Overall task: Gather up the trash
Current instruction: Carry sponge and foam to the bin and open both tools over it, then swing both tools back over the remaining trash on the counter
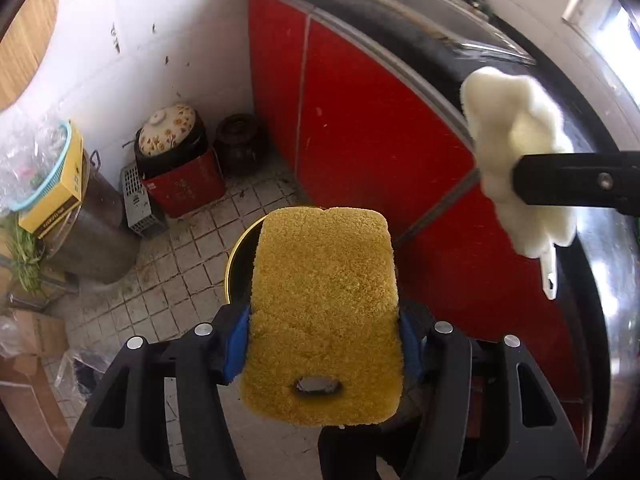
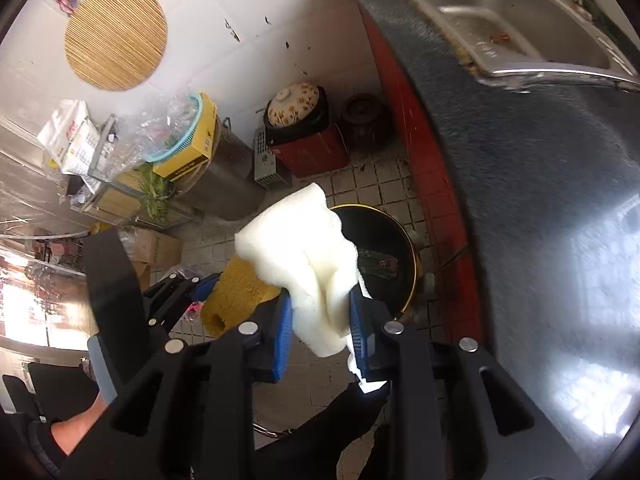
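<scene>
Gripping unlabelled yellow sponge (image 1: pixel 324 312)

The left wrist view looks steeply down along its own gripper (image 1: pixel 322 344) at the tiled floor (image 1: pixel 176 272), with the red cupboard doors (image 1: pixel 360 120) close on its right. The right wrist view, mounted the same way on the right gripper (image 2: pixel 320 332), also tilts down, beside the bench (image 2: pixel 520 200) and taking in the sink (image 2: pixel 500 20). Both share the black bin (image 1: pixel 240 264) (image 2: pixel 384 248), the flowered pot (image 1: pixel 168 130) (image 2: pixel 294 104) and the wall corner. Each catches the other's gripper.
</scene>
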`<state>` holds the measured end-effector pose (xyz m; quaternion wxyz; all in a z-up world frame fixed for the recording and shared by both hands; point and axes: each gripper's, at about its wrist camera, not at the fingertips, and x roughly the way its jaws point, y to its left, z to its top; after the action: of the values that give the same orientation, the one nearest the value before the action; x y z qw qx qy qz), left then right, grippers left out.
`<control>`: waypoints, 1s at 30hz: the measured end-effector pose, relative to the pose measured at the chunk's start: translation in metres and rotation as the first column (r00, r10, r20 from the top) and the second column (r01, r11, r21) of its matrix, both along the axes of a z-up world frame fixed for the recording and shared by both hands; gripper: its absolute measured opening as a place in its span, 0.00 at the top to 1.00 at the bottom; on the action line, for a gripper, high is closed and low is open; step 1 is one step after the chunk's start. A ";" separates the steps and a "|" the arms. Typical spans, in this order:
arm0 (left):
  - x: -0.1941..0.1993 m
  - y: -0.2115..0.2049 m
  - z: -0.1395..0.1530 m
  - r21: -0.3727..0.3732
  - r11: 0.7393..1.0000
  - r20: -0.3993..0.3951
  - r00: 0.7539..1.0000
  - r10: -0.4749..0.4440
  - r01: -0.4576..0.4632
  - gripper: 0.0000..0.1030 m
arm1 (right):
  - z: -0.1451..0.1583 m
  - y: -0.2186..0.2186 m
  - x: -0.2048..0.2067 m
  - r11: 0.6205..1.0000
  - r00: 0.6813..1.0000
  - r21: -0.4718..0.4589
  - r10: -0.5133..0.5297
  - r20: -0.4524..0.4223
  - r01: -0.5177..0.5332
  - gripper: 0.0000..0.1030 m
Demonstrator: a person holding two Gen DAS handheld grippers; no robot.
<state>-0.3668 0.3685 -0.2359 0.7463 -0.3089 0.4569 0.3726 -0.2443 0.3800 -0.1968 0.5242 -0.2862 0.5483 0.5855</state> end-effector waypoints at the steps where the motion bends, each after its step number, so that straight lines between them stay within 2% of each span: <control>1: 0.001 0.005 -0.005 -0.010 1.000 0.007 1.000 0.002 -0.002 0.43 | -0.008 0.009 -0.002 1.000 1.000 -0.016 -0.002 0.000 0.002 0.74; 3: -0.002 0.011 -0.014 -0.015 1.000 0.014 1.000 -0.002 0.002 0.41 | -0.017 0.020 -0.003 1.000 1.000 -0.029 -0.006 0.003 0.006 0.73; 4: -0.003 0.010 -0.018 -0.017 1.000 0.007 1.000 -0.005 0.005 0.39 | -0.020 0.024 -0.003 0.999 1.000 -0.034 -0.007 0.005 0.007 0.64; 5: -0.003 0.010 -0.021 -0.009 1.000 -0.006 1.000 -0.004 0.004 0.28 | -0.022 0.028 -0.004 0.999 1.000 -0.036 -0.008 0.014 0.009 0.50; 6: -0.003 0.010 -0.023 0.007 1.000 -0.022 1.000 0.000 0.000 0.22 | -0.022 0.031 -0.005 1.000 1.000 -0.027 -0.005 0.017 0.005 0.45; 7: -0.004 0.012 -0.026 0.013 1.000 -0.038 0.999 0.009 -0.008 0.21 | -0.024 0.035 -0.006 1.000 1.000 -0.027 0.002 0.011 -0.002 0.37; 8: -0.005 0.014 -0.029 -0.001 1.000 -0.038 0.999 0.014 -0.014 0.21 | -0.024 0.036 -0.005 0.999 1.000 -0.031 0.005 0.009 -0.005 0.32; 10: -0.007 0.017 -0.030 -0.020 1.000 -0.030 0.999 0.022 -0.023 0.20 | -0.019 0.033 -0.002 1.000 1.000 -0.023 0.006 0.007 -0.006 0.32; 11: -0.008 0.017 -0.029 -0.018 1.000 -0.035 0.999 0.018 -0.019 0.19 | -0.018 0.031 -0.002 1.000 1.000 -0.020 0.009 -0.005 -0.010 0.28; 15: -0.011 0.011 -0.021 -0.002 1.000 -0.057 0.998 -0.006 0.006 0.18 | -0.005 0.021 0.000 1.000 1.000 -0.014 0.019 -0.019 -0.019 0.28; 19: -0.004 0.002 0.020 0.049 0.999 -0.038 0.999 -0.011 0.013 0.18 | 0.046 -0.026 0.027 0.997 0.999 0.078 -0.019 0.029 0.017 0.26; 21: 0.008 -0.004 0.042 0.059 0.998 -0.012 1.000 -0.027 0.028 0.17 | 0.071 -0.061 0.052 0.990 0.994 0.127 -0.073 0.084 0.062 0.23; 23: 0.035 -0.017 0.069 0.076 0.993 0.030 0.995 -0.094 0.092 0.15 | 0.095 -0.100 0.078 0.976 0.978 0.172 -0.159 0.138 0.134 0.17; 24: 0.047 -0.023 0.079 0.089 0.988 0.041 0.991 -0.129 0.125 0.14 | 0.105 -0.121 0.093 0.964 0.963 0.190 -0.216 0.161 0.184 0.17; 27: 0.107 -0.062 0.114 0.161 0.942 0.071 0.949 -0.307 0.293 0.11 | 0.131 -0.204 0.146 0.896 0.877 0.221 -0.430 0.213 0.385 0.16; 28: 0.133 -0.081 0.126 0.181 0.911 0.079 0.918 -0.389 0.371 0.11 | 0.136 -0.231 0.159 0.866 0.839 0.227 -0.493 0.231 0.446 0.16; 29: 0.153 -0.096 0.133 0.191 0.884 0.086 0.890 -0.448 0.427 0.11 | 0.142 -0.266 0.174 0.822 0.786 0.236 -0.567 0.245 0.519 0.16; 30: 0.181 -0.120 0.143 0.206 0.840 0.094 0.844 -0.528 0.502 0.11 | 0.147 -0.299 0.186 0.777 0.733 0.242 -0.629 0.258 0.581 0.16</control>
<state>-0.1856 0.2487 -0.0933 0.8745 -0.1348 0.4328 0.1726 -0.0581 0.0812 -0.0502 0.7883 -0.1453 0.4735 0.3651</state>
